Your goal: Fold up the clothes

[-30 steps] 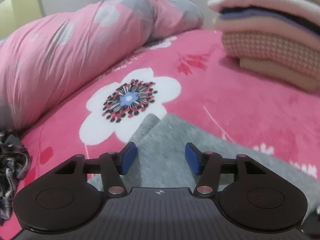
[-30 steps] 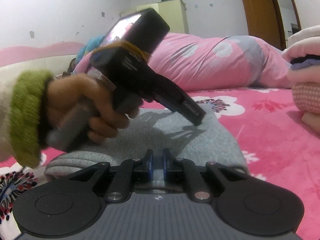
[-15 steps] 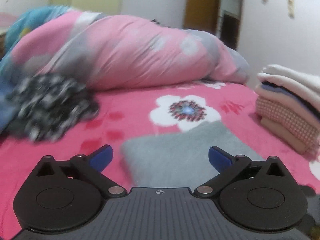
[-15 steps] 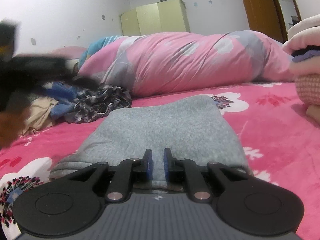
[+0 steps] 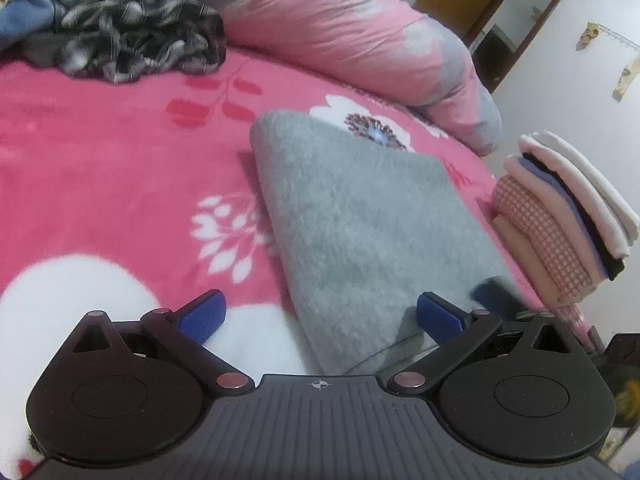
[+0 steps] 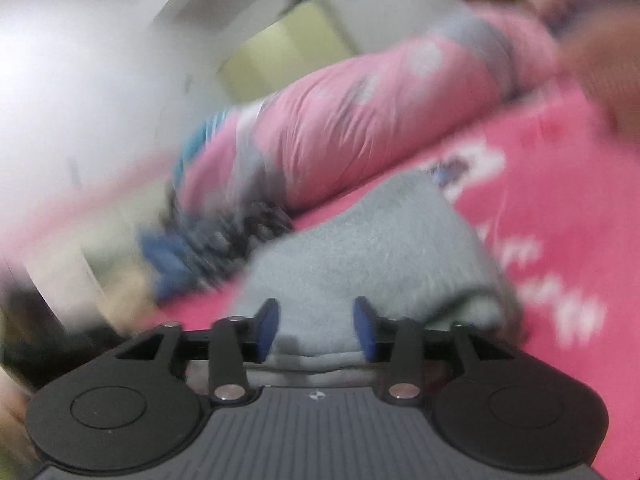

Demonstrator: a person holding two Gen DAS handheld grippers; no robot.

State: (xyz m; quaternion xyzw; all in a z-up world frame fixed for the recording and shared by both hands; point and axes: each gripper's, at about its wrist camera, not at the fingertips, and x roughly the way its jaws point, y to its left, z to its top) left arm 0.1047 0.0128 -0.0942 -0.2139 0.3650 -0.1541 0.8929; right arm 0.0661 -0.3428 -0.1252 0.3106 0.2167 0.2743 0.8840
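Note:
A folded grey garment (image 5: pixel 360 216) lies on the pink flowered bed cover (image 5: pixel 100 168). My left gripper (image 5: pixel 320 314) is wide open and empty, just above the garment's near left corner. In the blurred right wrist view the grey garment (image 6: pixel 360 252) lies straight ahead. My right gripper (image 6: pixel 316 330) is open at its near folded edge, with the cloth between the blue pads and not clamped. A dark blurred shape, likely the right gripper's tip (image 5: pixel 494 294), shows at the garment's near right corner.
A stack of folded clothes (image 5: pixel 560 220) stands to the right of the garment. A black-and-white patterned garment (image 5: pixel 132 36) and blue cloth (image 5: pixel 24 4) lie heaped at the far left. A rolled pink quilt (image 5: pixel 360 28) runs along the back.
My right gripper has opened and let go of the grey garment's edge, and its view has tilted and blurred. My left gripper has swung back and higher, still wide open.

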